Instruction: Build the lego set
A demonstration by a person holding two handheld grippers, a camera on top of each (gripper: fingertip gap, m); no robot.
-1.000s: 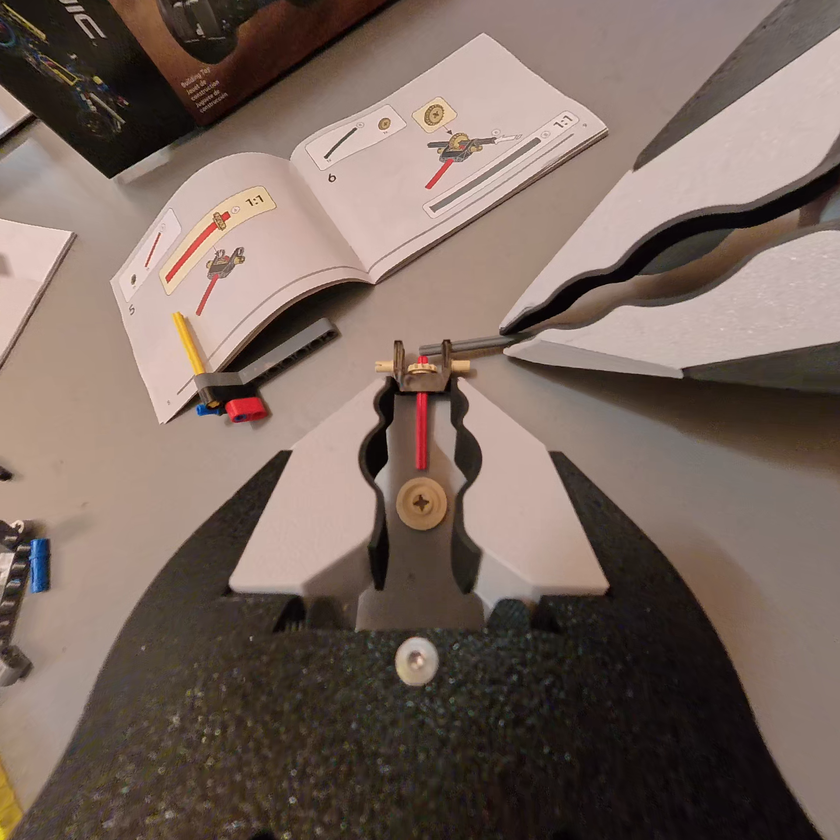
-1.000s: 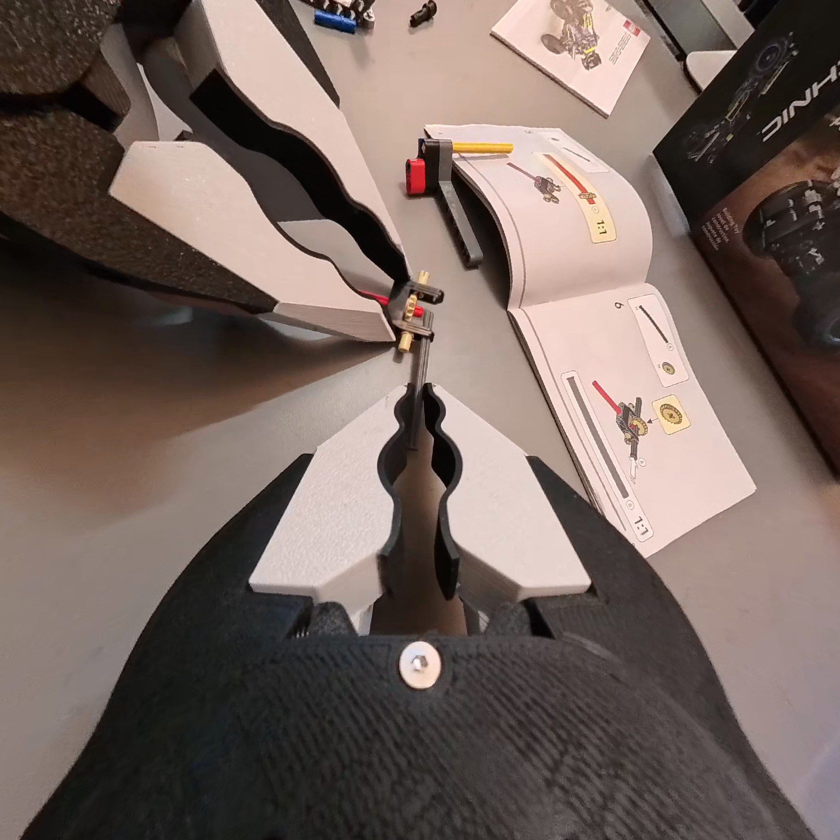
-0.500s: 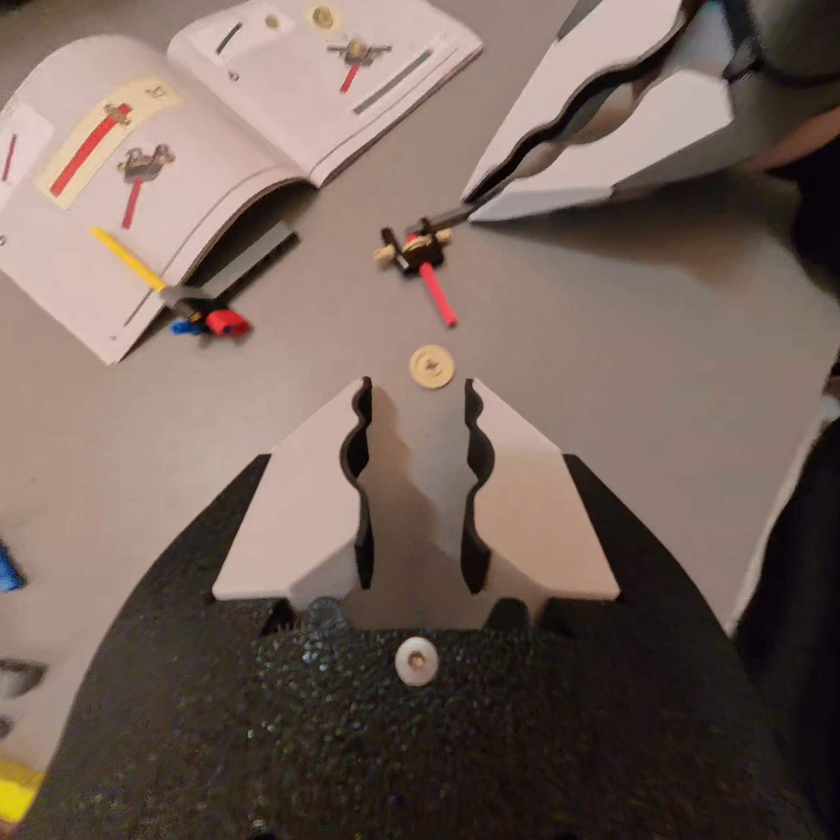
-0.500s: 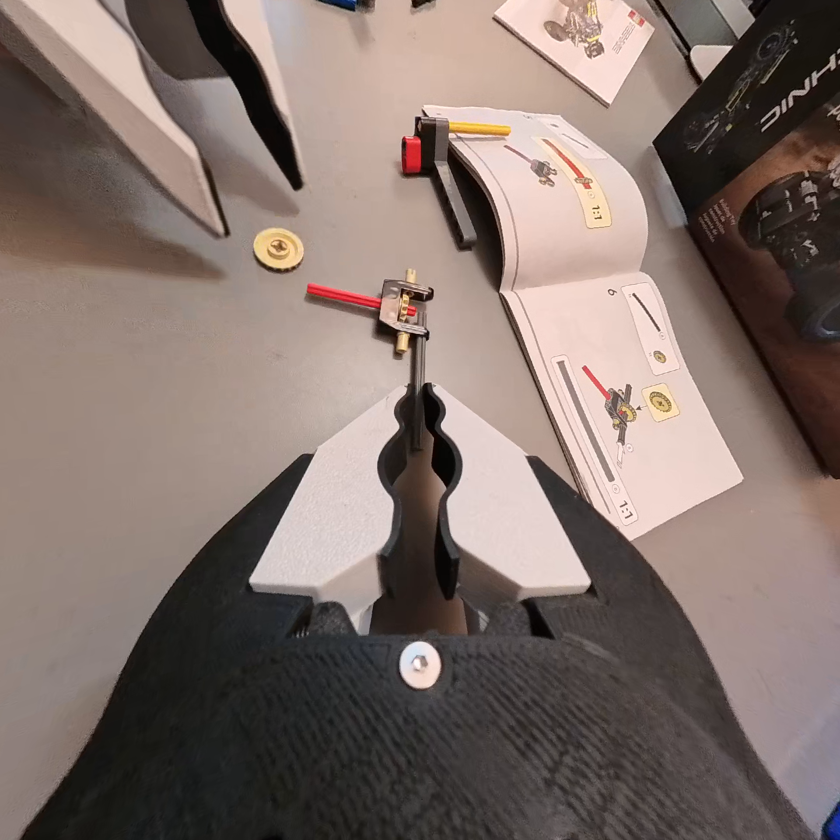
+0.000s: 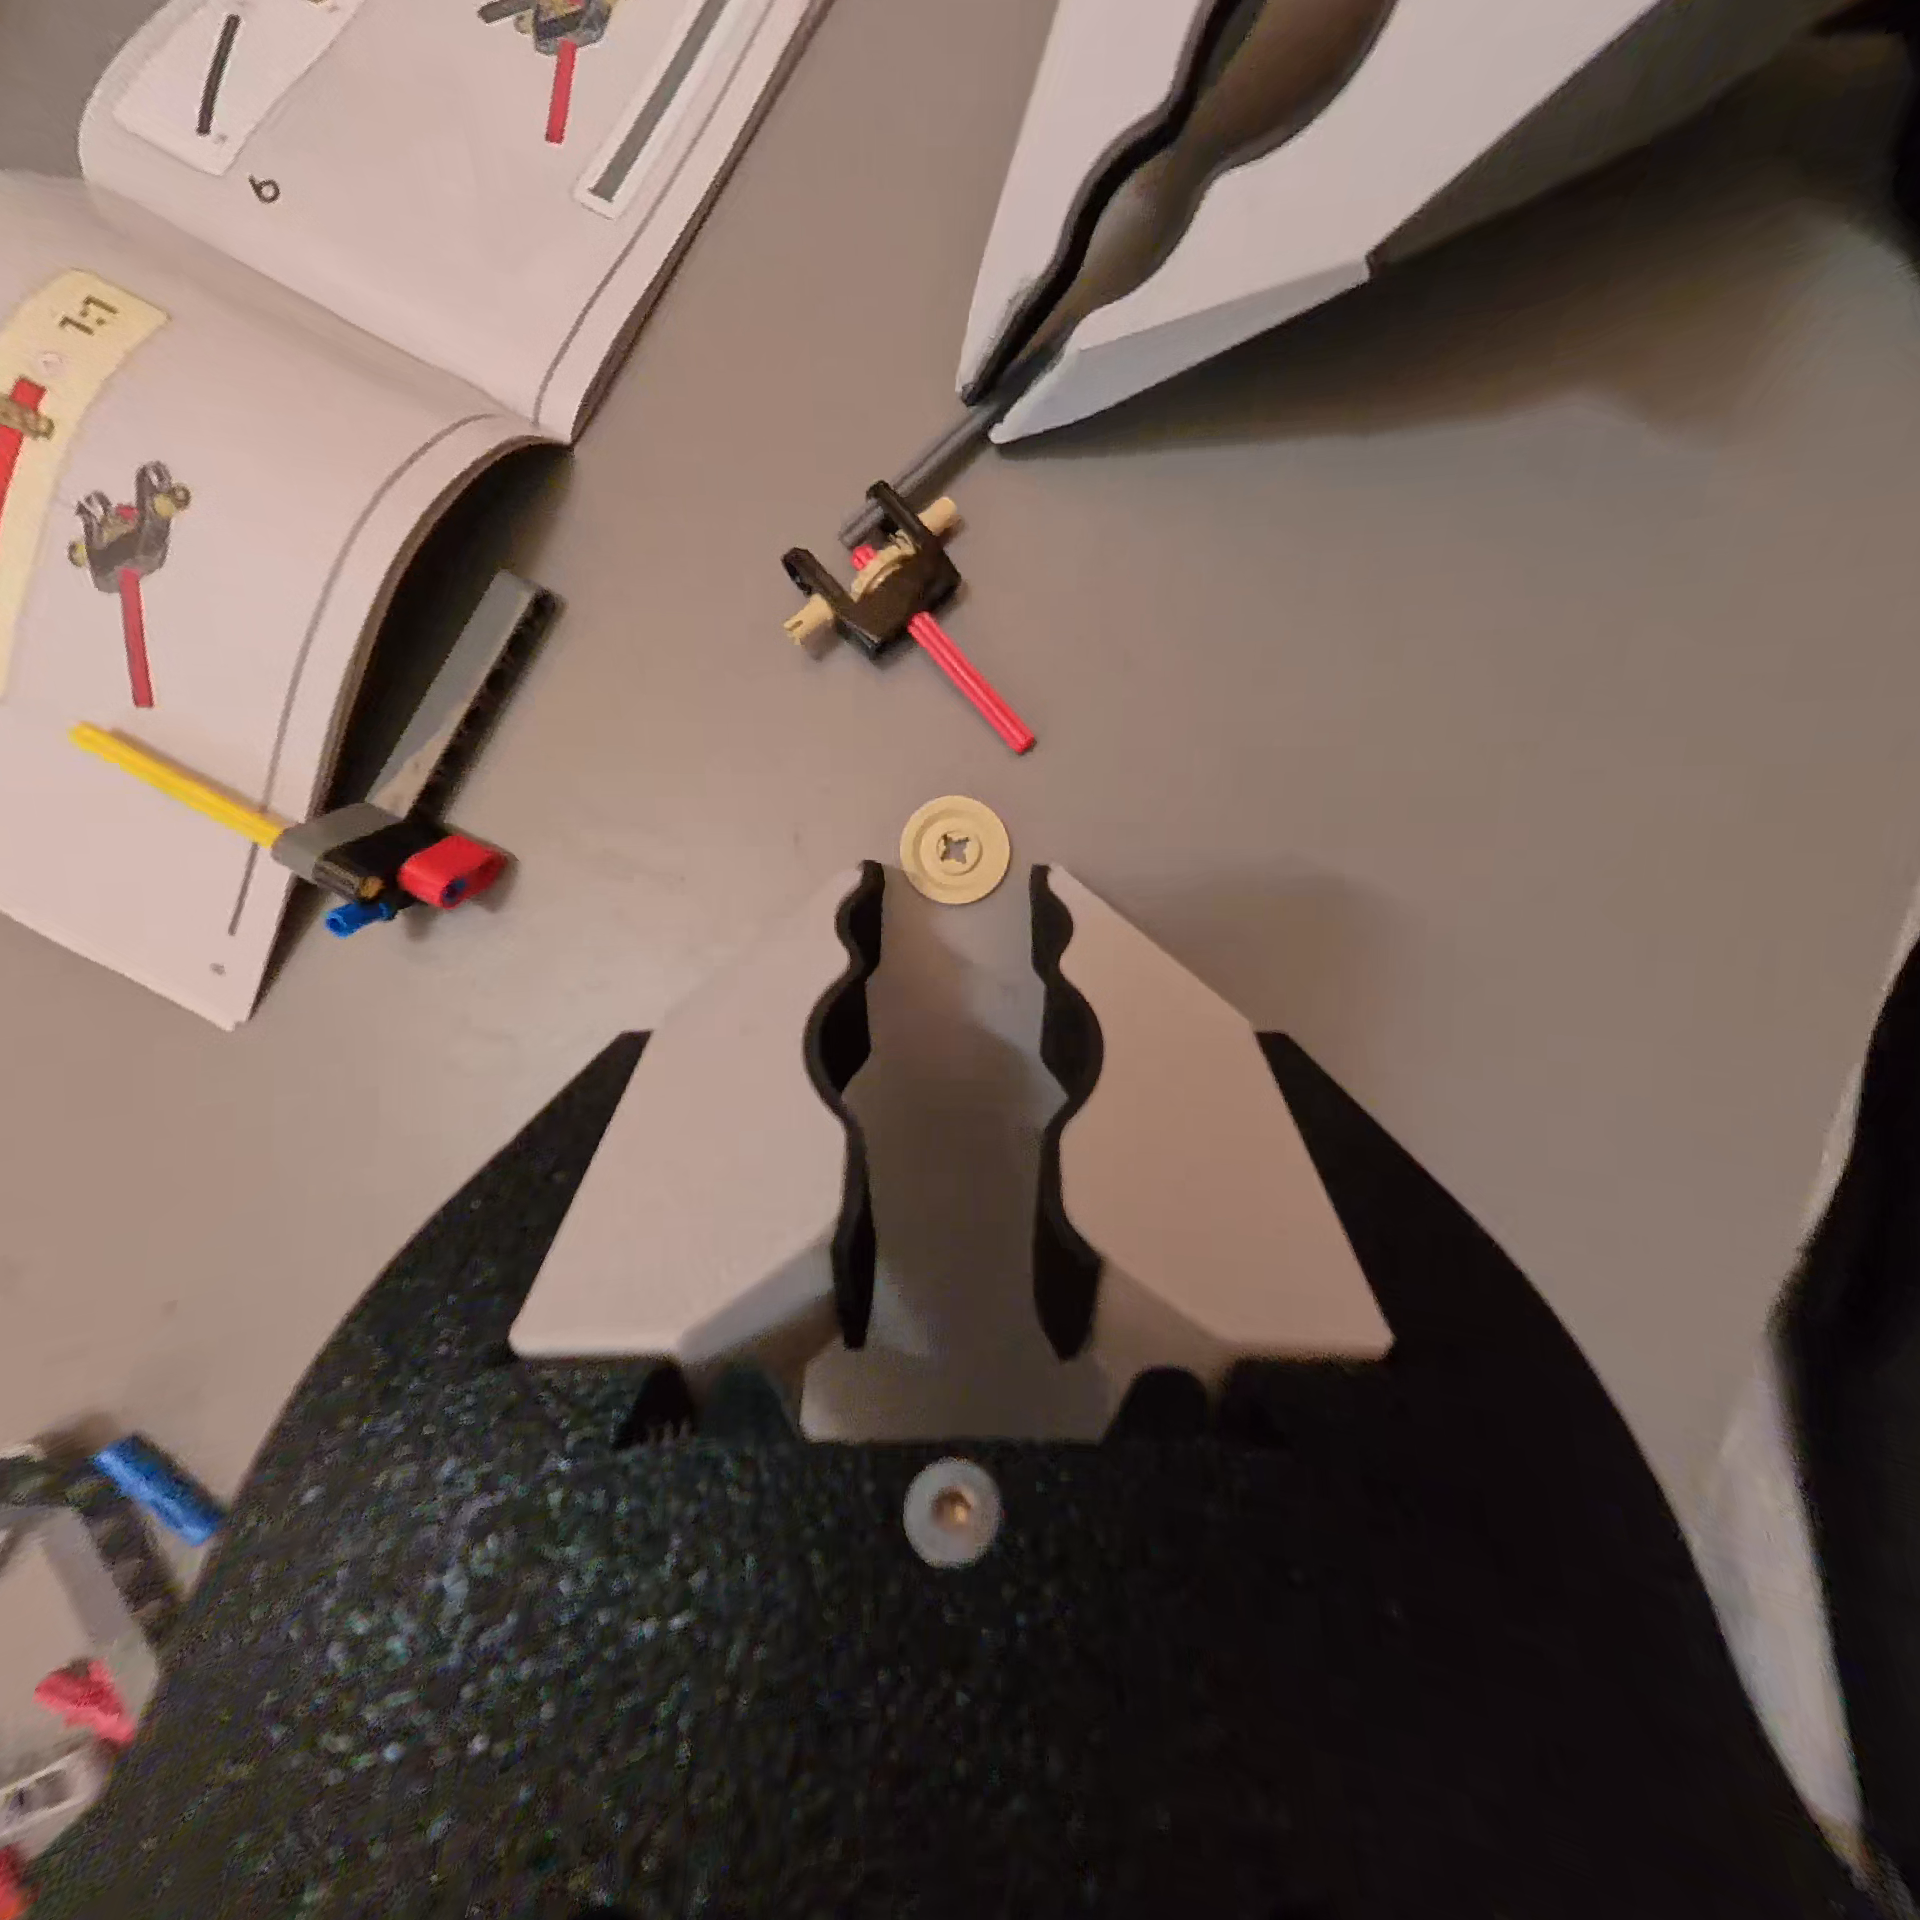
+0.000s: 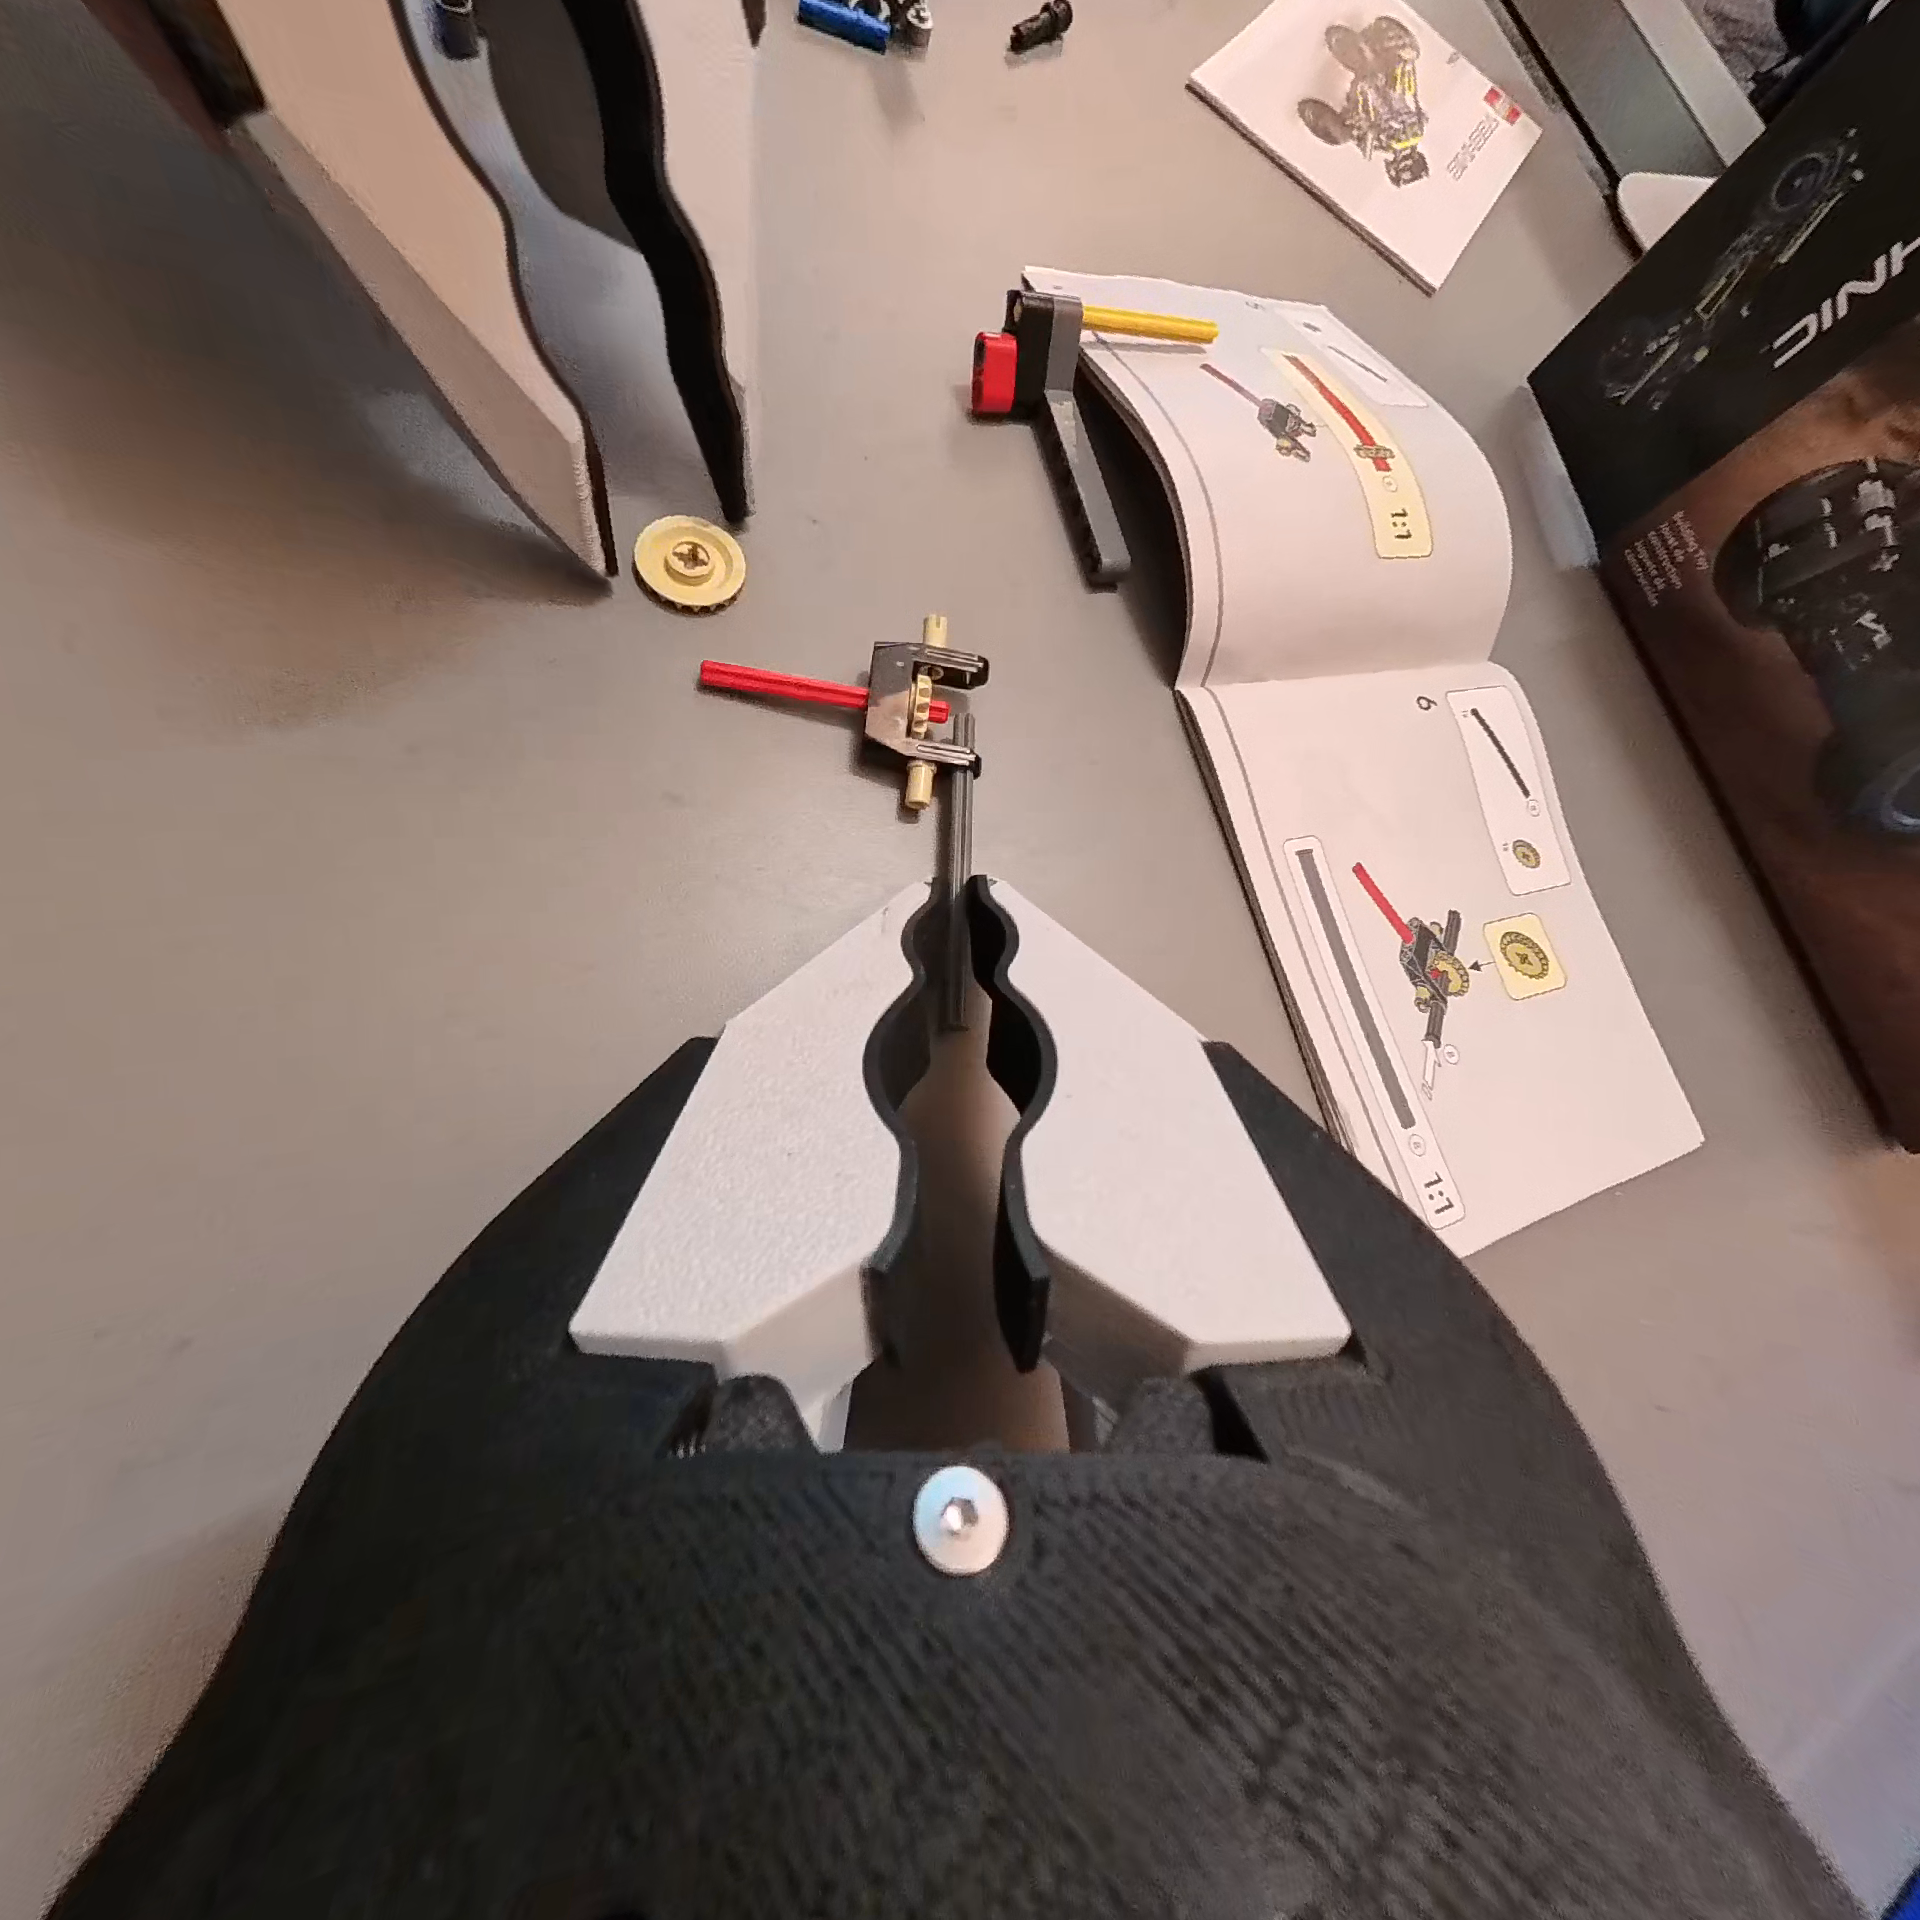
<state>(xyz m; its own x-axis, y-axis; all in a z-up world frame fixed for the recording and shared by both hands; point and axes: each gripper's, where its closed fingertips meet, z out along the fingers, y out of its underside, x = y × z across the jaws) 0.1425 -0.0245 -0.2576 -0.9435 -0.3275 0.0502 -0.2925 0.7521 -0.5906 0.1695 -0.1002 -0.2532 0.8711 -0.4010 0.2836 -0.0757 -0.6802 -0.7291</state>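
My left gripper (image 5: 954, 883) is open and low over the grey table, its fingertips on either side of a flat tan gear (image 5: 954, 854); the gear also shows in the right wrist view (image 6: 691, 566). Beyond it lies a small assembly (image 5: 878, 587): a black frame with a tan pin, a small tan gear and a red axle. My right gripper (image 6: 951, 894) is shut on a dark grey axle (image 6: 958, 831) whose far end reaches into the frame of the assembly (image 6: 920, 707). The left gripper (image 6: 665, 520) shows at the upper left of the right wrist view.
An open instruction booklet (image 5: 364, 312) lies left of the assembly. At its edge sits a second sub-assembly (image 5: 395, 852) with a yellow axle, grey beam and red connector. The set's box (image 6: 1766, 416) and a small booklet (image 6: 1361, 135) lie farther off. Loose parts (image 5: 104, 1507) lie lower left. Across from one pair of fingers to the other is roughly 9 cm.
My left gripper let go of the assembly, opened and pulled back, then came down around the tan gear. The assembly now rests on the table. The right gripper kept hold of the grey axle.
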